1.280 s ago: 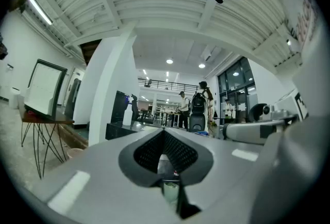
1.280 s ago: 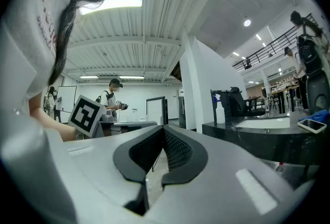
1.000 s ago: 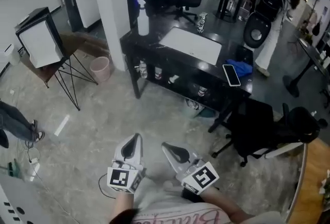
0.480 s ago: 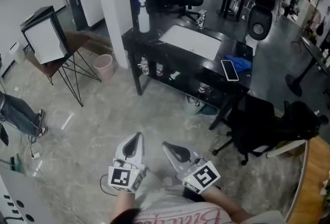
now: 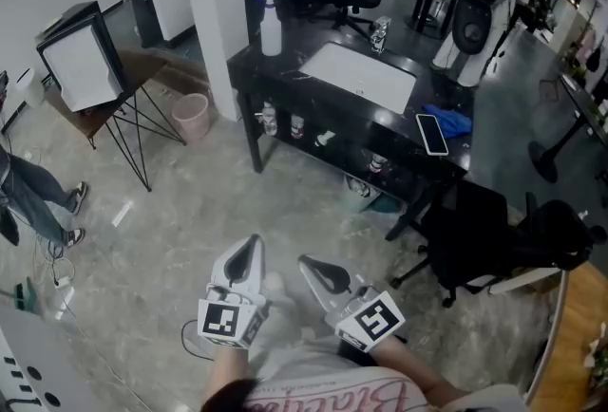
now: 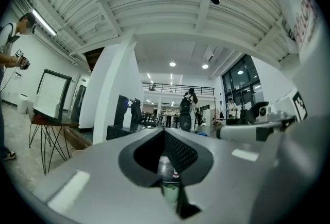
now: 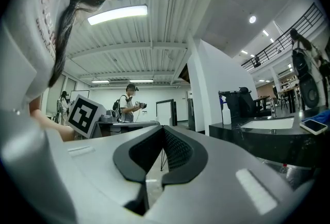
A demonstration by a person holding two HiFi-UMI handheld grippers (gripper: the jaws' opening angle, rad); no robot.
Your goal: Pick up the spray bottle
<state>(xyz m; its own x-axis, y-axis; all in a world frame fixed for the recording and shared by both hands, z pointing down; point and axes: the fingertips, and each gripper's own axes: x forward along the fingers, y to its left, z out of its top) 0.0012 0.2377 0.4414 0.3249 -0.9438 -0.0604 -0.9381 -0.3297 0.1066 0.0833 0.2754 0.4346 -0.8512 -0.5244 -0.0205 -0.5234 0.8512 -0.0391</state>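
Spray bottle [image 5: 271,25], white plastic with a blue trigger head, stands upright at the far left corner of the black tabletop [image 5: 285,70], beside a flat white rectangular mat [image 5: 361,76]. The left gripper [image 5: 252,245] and right gripper [image 5: 307,264] sit low by the person's body, well apart from the tabletop. Each has its fingers closed together on nothing.

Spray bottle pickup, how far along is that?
Done: nothing yet; the spray bottle stands on the black table, at its far corner. In hand: nothing; the left claw and right claw are both shut and empty, well short of the table. Left: approach, open a claw, grip the bottle, lift.
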